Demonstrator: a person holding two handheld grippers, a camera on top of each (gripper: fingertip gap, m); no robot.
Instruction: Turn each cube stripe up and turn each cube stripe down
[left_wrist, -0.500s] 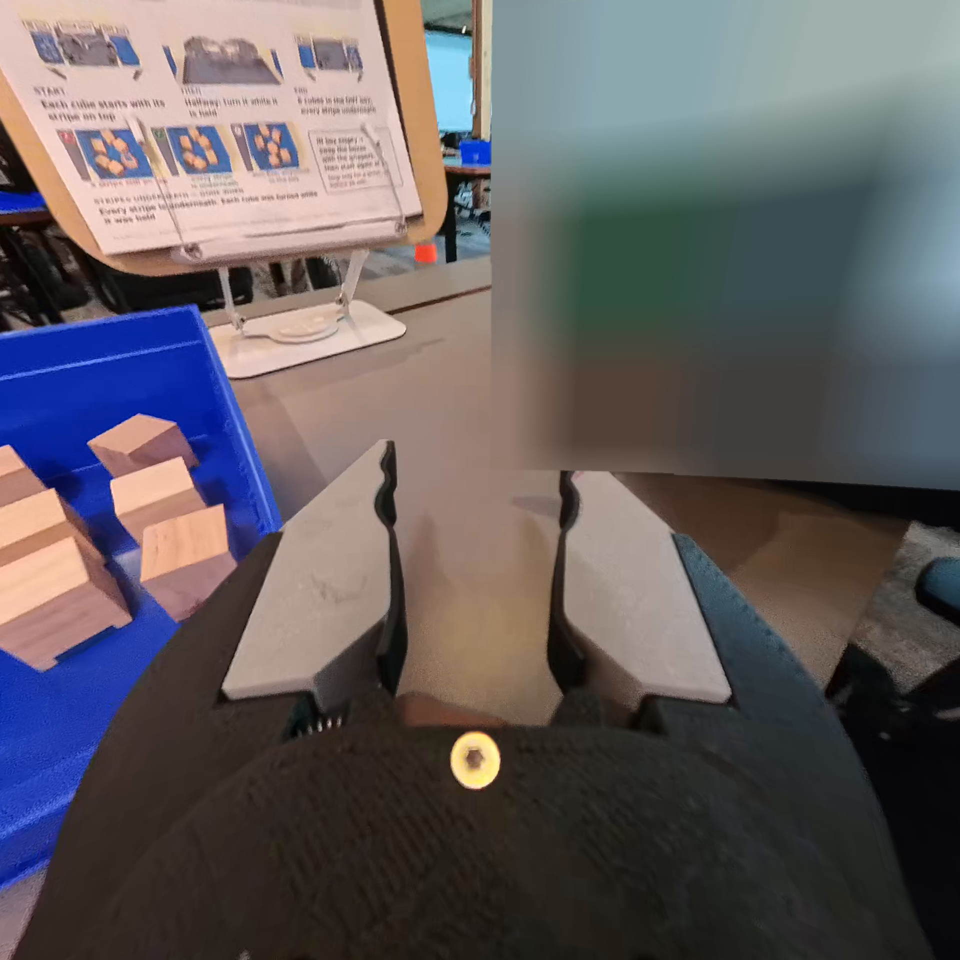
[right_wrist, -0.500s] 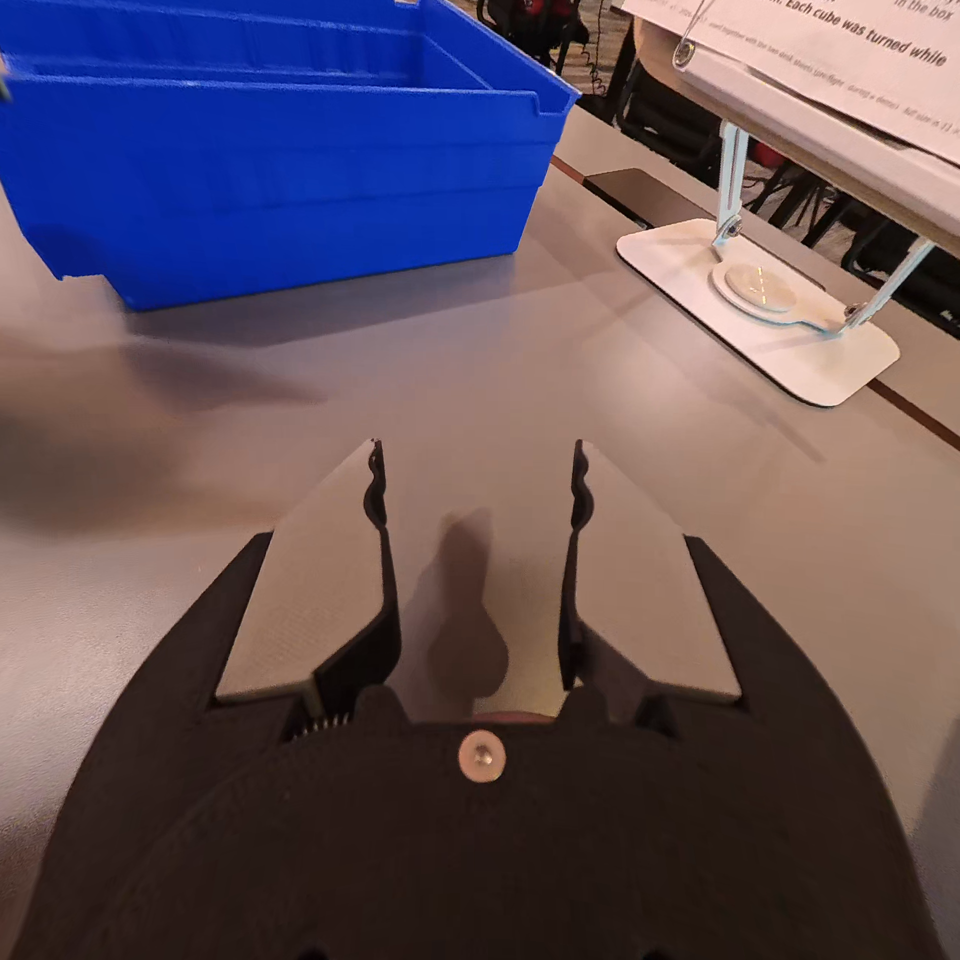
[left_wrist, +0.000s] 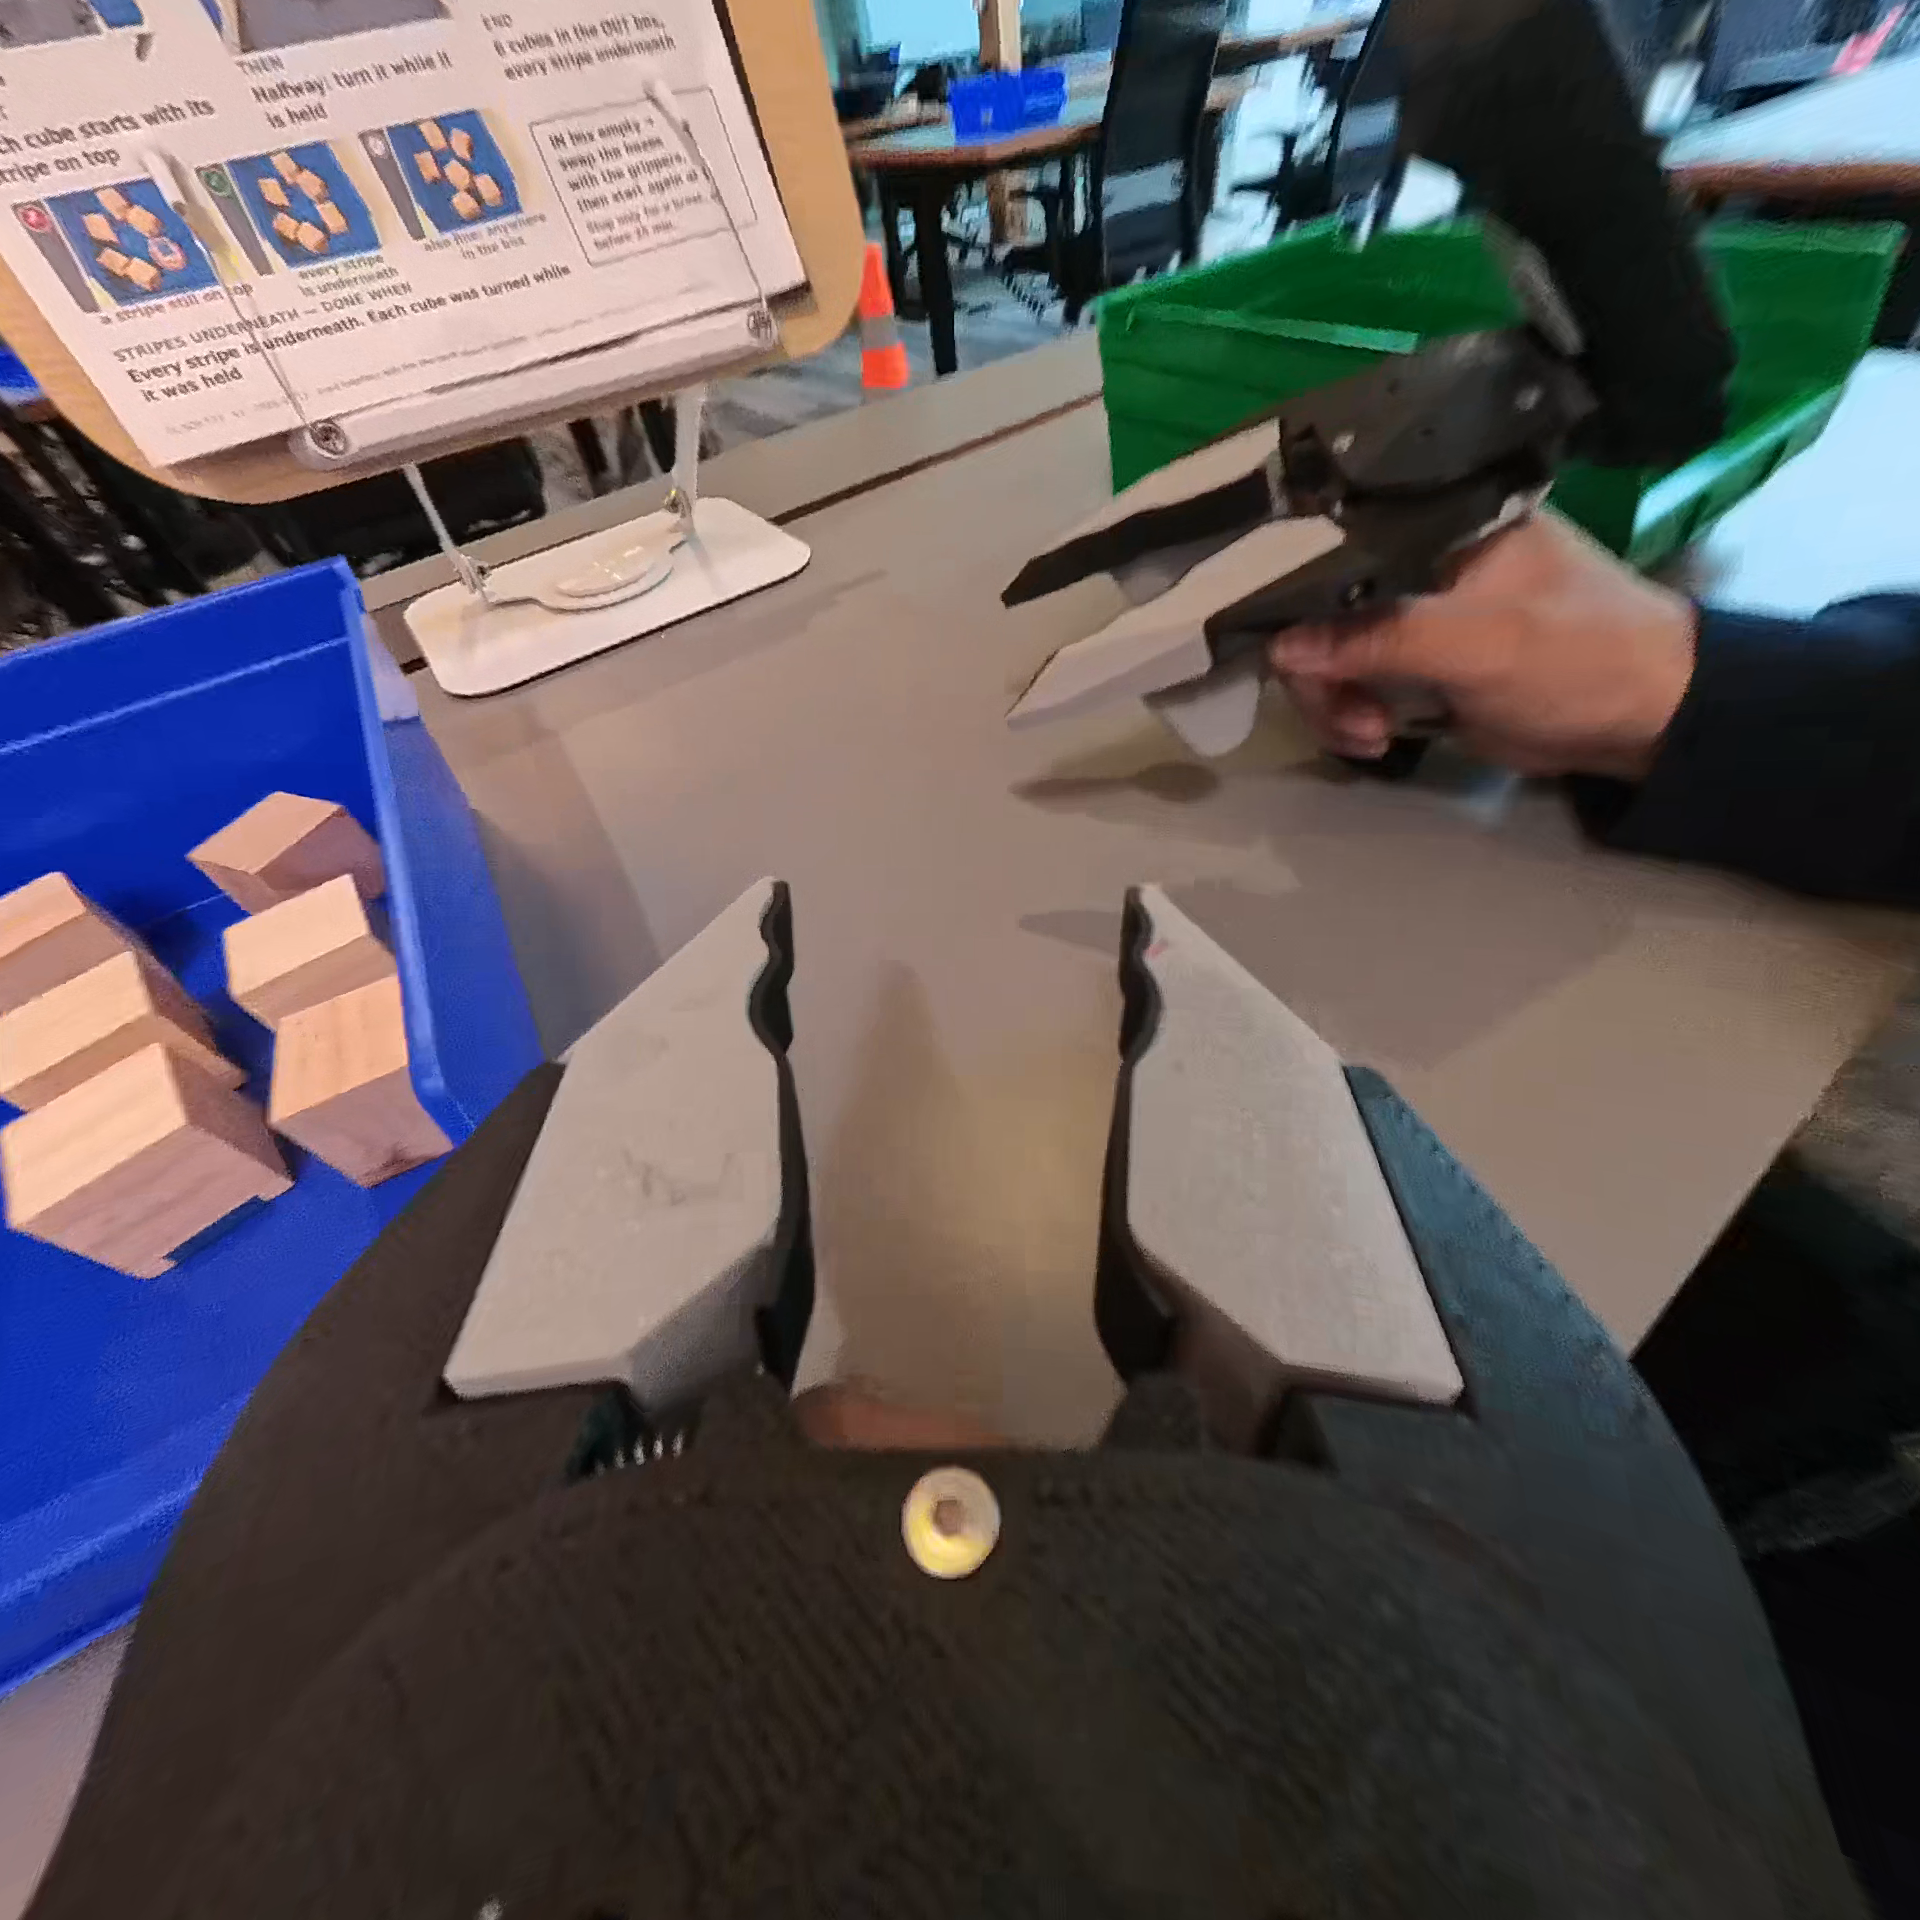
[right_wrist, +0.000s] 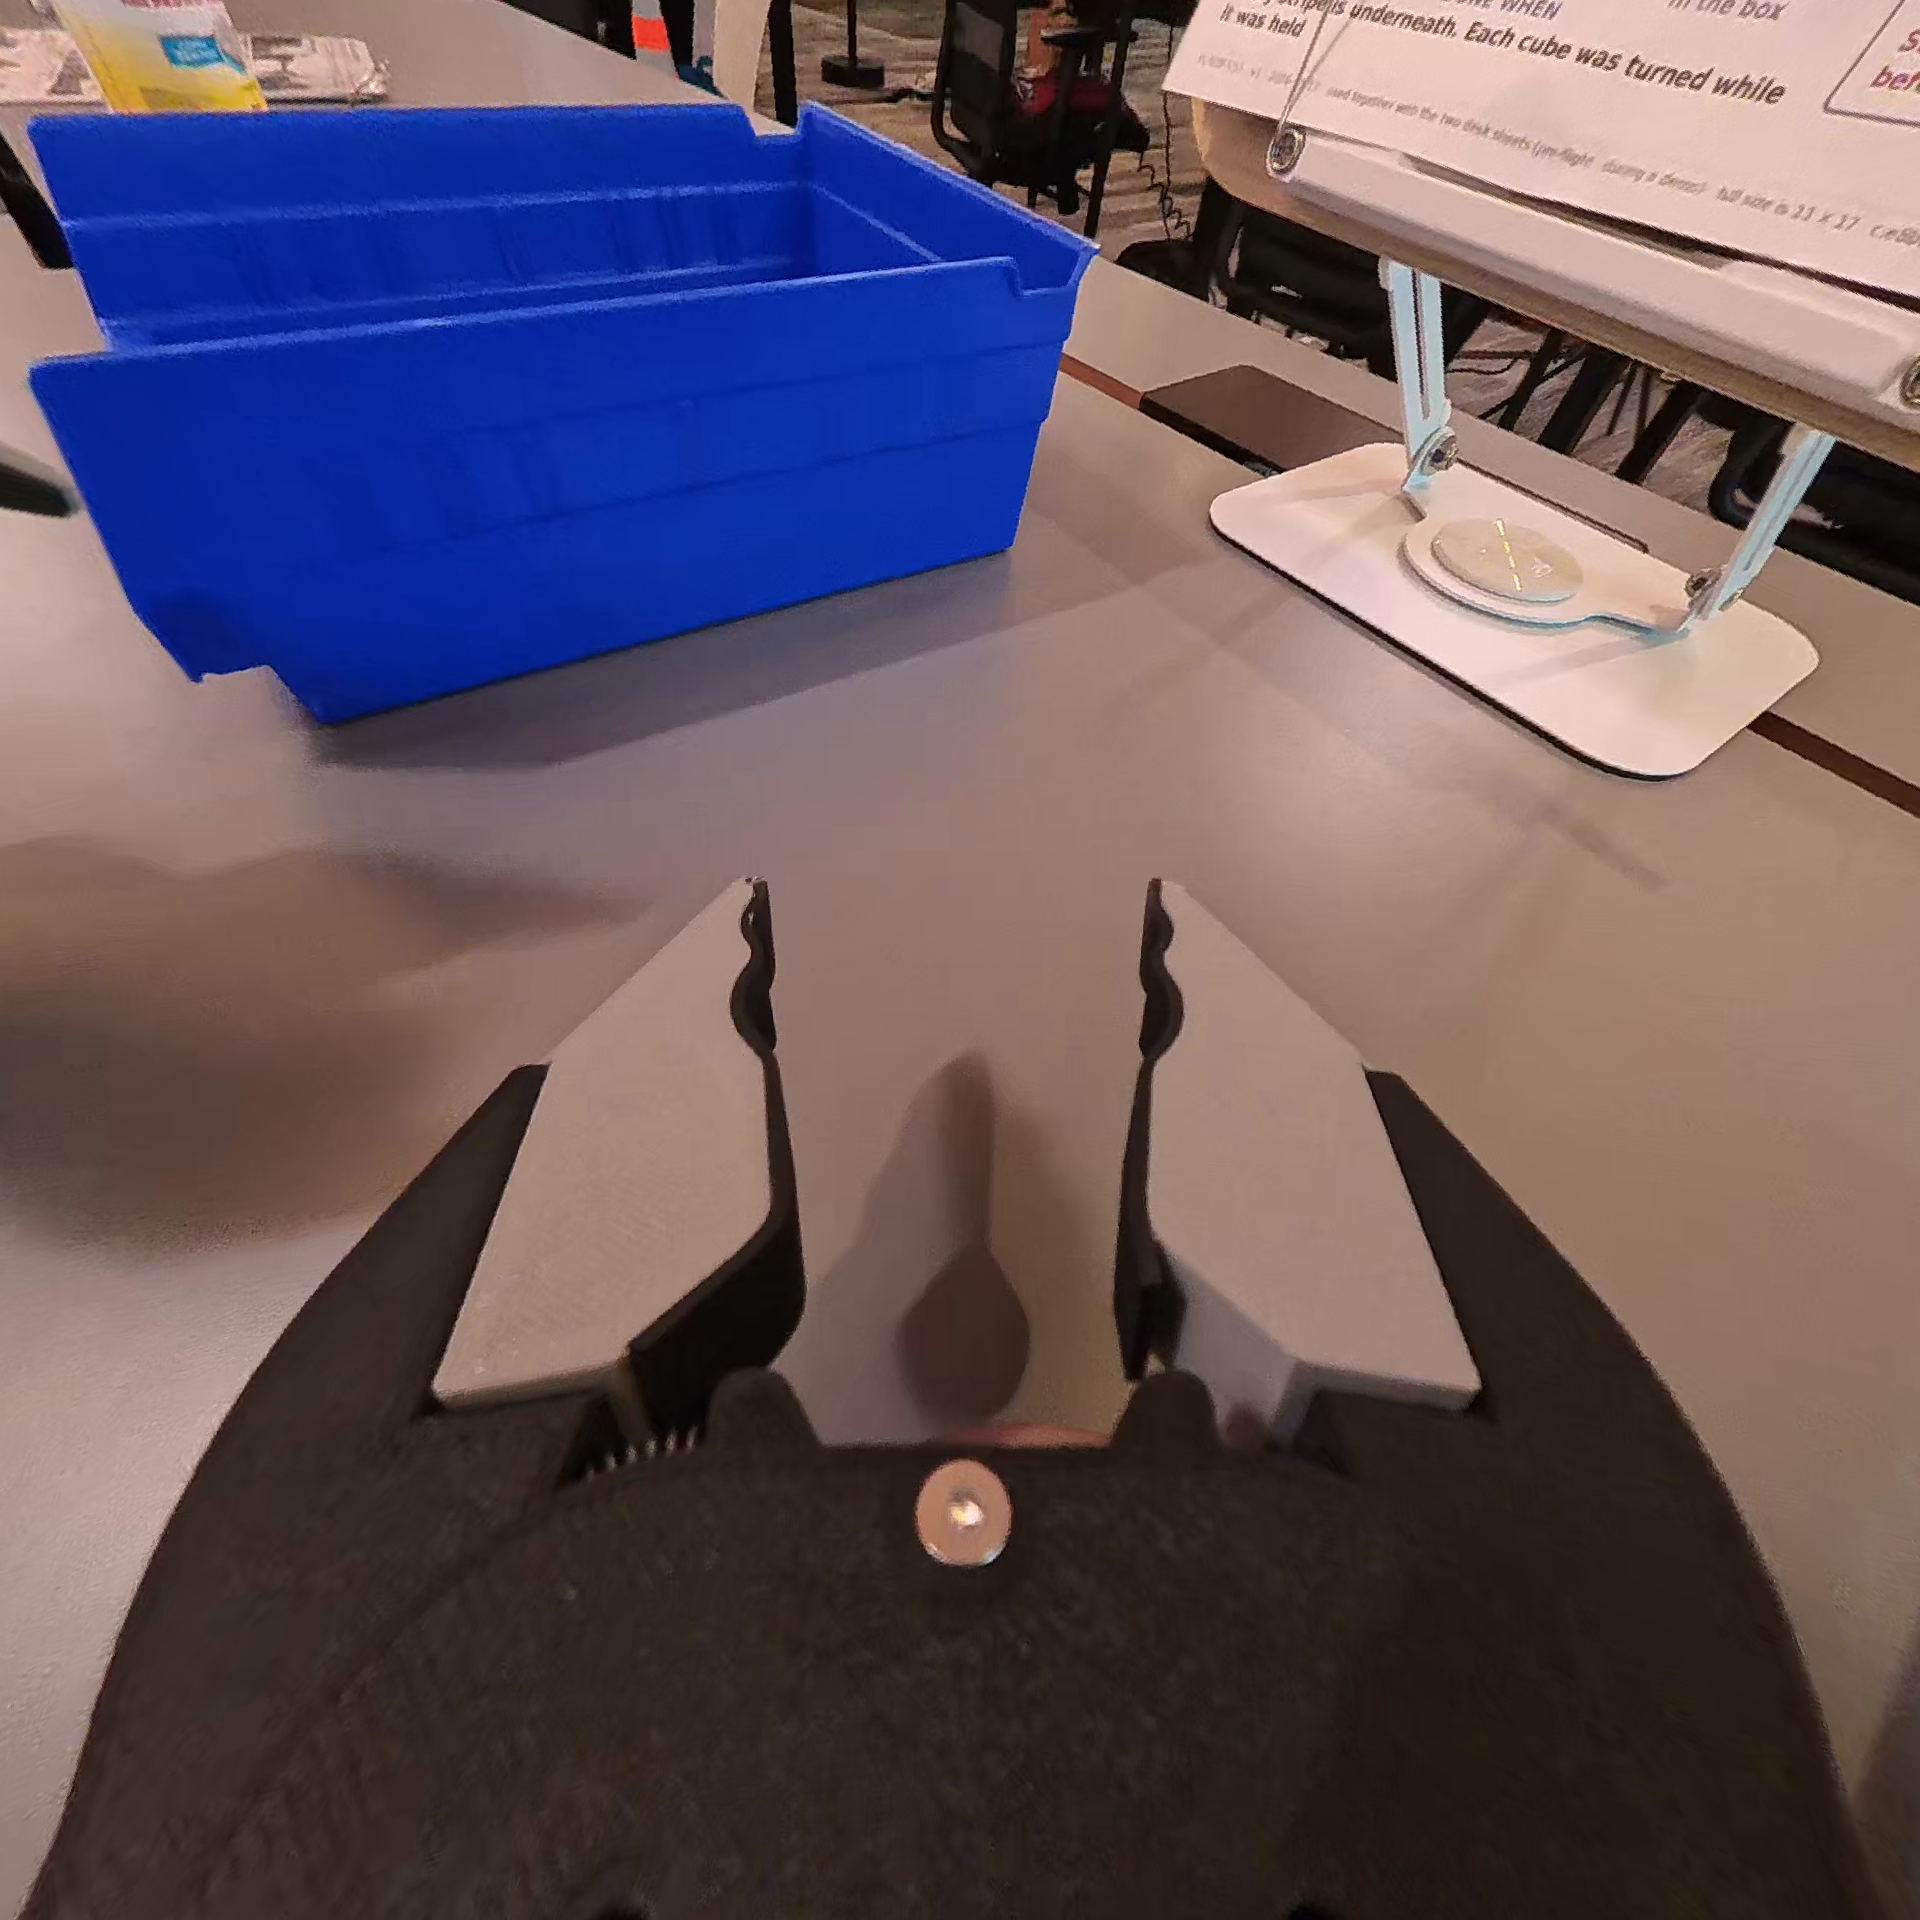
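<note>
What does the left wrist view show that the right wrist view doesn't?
Only the left wrist view shows the wooden cubes lying in the blue bin, a green bin, and the right tongs open in a person's hand. Only the right wrist view shows a yellow packet behind the bin. Both show the blue bin, the grey table, the instruction stand, and their own open tongs, holding nothing.

Grey table (right_wrist: 1351, 987), bg office chairs (left_wrist: 1153, 135)

Bare table (right_wrist: 1143, 790) between blue bin (right_wrist: 582, 499) (left) and stand (right_wrist: 1507, 613).
</note>
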